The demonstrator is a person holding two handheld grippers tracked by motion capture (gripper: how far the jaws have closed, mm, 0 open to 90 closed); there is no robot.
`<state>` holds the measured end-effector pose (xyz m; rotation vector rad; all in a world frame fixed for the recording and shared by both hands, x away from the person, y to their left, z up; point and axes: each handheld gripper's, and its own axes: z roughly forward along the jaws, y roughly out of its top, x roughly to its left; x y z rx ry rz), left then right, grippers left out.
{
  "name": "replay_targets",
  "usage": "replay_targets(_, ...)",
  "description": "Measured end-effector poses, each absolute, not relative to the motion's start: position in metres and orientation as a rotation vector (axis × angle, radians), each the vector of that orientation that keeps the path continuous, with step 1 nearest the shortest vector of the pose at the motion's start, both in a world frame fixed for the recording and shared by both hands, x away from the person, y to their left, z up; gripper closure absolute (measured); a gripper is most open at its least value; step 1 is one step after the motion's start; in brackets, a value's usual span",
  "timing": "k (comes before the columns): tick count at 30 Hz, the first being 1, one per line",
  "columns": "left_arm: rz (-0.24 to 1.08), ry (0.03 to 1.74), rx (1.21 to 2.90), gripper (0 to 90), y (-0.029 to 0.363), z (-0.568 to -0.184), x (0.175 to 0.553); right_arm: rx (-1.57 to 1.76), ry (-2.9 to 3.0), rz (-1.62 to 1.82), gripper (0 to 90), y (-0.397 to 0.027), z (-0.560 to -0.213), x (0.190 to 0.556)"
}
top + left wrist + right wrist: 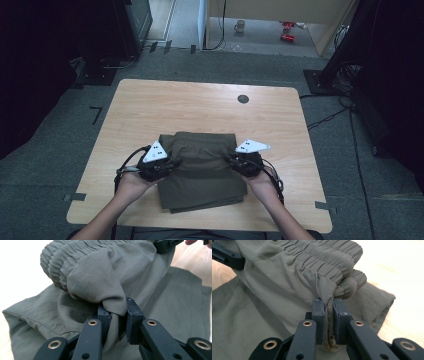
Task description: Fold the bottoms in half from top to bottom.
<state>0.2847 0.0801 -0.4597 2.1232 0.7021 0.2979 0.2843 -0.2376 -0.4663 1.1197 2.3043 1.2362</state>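
Both of my grippers are clamped on the olive-green thin-fabric shorts with a gathered elastic waistband.

Left gripper: my black jaws are pinched on a bunched fold of the fabric just below the waistband. Cloth fills the gap between the pads and hangs down past them. The waistband end curls up and over above the jaws.

Right gripper: jaws nearly together, with a thin doubled layer of fabric squeezed between the pads, right under the ruched waistband. A bit of the fabric edge pokes out below the pads.

From the high view: the shorts lie on the light wooden table with rounded corners, near my edge of it, roughly centred. My left gripper holds the left side of the garment and my right gripper the right side, both about halfway along its length. The upper part is folded over the lower part, so the waistband section sits raised between my two grippers, while the rest lies flat on the table.

A small dark round disc sits on the far part of the table, well apart from the shorts.
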Motion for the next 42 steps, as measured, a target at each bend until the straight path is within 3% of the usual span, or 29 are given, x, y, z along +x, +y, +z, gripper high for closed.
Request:
replay_targets(4, 0.262, 0.705, 2.14, 74.6, 0.082, -0.464, 0.279, 1.119, 2.333, 1.228, 78.8, -0.237, -0.472, 0.278)
replay_targets(11, 0.218, 0.67, 2.178, 58.8, 0.089, -0.468, 0.27, 1.121, 2.379, 1.225, 70.5, -0.241, -0.477, 0.269)
replay_targets(14, 0.206, 0.687, 2.155, 57.1, 0.097, -0.464, 0.269, 1.132, 2.365, 1.259, 67.6, -0.246, -0.474, 0.267)
replay_targets(20, 0.204, 0.774, 2.124, 66.2, 0.114, -0.46, 0.28, 1.182, 2.319, 1.268, 81.5, -0.259, -0.469, 0.272)
replay_targets(33, 0.168, 0.871, 2.218, 69.2, 0.104, -0.495, 0.306, 1.256, 2.366, 1.09, 84.6, -0.251, -0.5, 0.302)
replay_targets(42, 0.201, 0.889, 2.223, 69.0, 0.09, -0.497, 0.342, 1.307, 2.335, 1.069, 85.8, -0.257, -0.511, 0.325)
